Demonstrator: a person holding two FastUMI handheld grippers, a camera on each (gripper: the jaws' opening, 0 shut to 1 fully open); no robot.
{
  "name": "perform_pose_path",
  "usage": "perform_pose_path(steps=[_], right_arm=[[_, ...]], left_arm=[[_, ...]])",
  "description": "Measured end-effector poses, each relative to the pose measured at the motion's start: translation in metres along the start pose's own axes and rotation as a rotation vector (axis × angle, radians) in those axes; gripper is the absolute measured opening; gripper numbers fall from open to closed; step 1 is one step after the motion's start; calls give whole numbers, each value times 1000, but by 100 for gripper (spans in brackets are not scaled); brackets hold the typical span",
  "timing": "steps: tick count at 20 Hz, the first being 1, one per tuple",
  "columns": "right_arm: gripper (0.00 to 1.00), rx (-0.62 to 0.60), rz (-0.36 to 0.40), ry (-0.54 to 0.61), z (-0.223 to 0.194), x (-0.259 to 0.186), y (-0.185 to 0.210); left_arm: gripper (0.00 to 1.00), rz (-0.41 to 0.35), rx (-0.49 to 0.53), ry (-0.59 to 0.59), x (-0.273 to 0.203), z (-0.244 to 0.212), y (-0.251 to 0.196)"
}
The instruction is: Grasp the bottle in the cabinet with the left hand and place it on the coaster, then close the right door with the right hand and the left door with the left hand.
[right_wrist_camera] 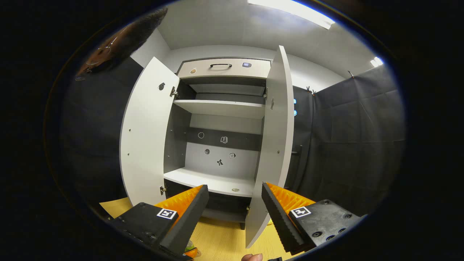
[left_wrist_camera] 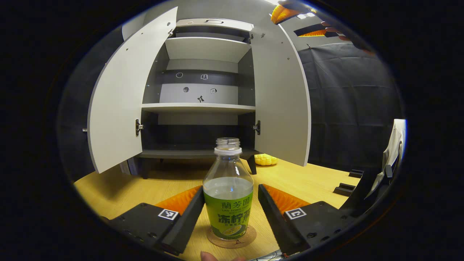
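A clear bottle [left_wrist_camera: 228, 188] with a green label and no cap stands upright on a round cork coaster [left_wrist_camera: 232, 240] on the wooden table [left_wrist_camera: 119, 188]. My left gripper [left_wrist_camera: 231, 188] is open around it, one finger close on each side. Behind it the cabinet [left_wrist_camera: 197, 107] has its left door [left_wrist_camera: 119, 108] and right door [left_wrist_camera: 279, 101] swung wide. My right gripper [right_wrist_camera: 235, 188] is open and empty, raised in front of the cabinet's [right_wrist_camera: 217, 181] middle shelf. It is just left of the right door's [right_wrist_camera: 275, 145] edge, and the left door [right_wrist_camera: 148, 137] stands open too. The left gripper view catches that right gripper [left_wrist_camera: 299, 22] high above the right door.
A yellow object [left_wrist_camera: 265, 159] lies on the table by the cabinet's right leg. Black blocks [left_wrist_camera: 346, 188] and a white cloth [left_wrist_camera: 395, 145] sit at the table's right. A drawer with a handle [right_wrist_camera: 221, 66] tops the cabinet. A person's head [right_wrist_camera: 119, 40] is at the upper left.
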State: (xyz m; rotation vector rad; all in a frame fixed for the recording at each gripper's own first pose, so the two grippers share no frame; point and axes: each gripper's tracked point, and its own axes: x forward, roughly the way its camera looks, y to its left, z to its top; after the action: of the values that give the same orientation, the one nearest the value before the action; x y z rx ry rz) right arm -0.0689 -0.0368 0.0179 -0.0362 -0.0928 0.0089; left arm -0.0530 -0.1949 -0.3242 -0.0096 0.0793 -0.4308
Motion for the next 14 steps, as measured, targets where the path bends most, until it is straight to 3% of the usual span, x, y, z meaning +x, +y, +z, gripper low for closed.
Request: perform_pose_path(steps=[2,8,14], right_arm=[[98,20,2,3,2,0,2],[98,40,-30,29,-2,3,-1],[98,37,-64,37,-2,-1,-18]], left_arm=[[96,-3,-1,15,-3,-1,0],[96,-17,23,41,-26,3,3],[96,23,-2,24,-68,51,24]])
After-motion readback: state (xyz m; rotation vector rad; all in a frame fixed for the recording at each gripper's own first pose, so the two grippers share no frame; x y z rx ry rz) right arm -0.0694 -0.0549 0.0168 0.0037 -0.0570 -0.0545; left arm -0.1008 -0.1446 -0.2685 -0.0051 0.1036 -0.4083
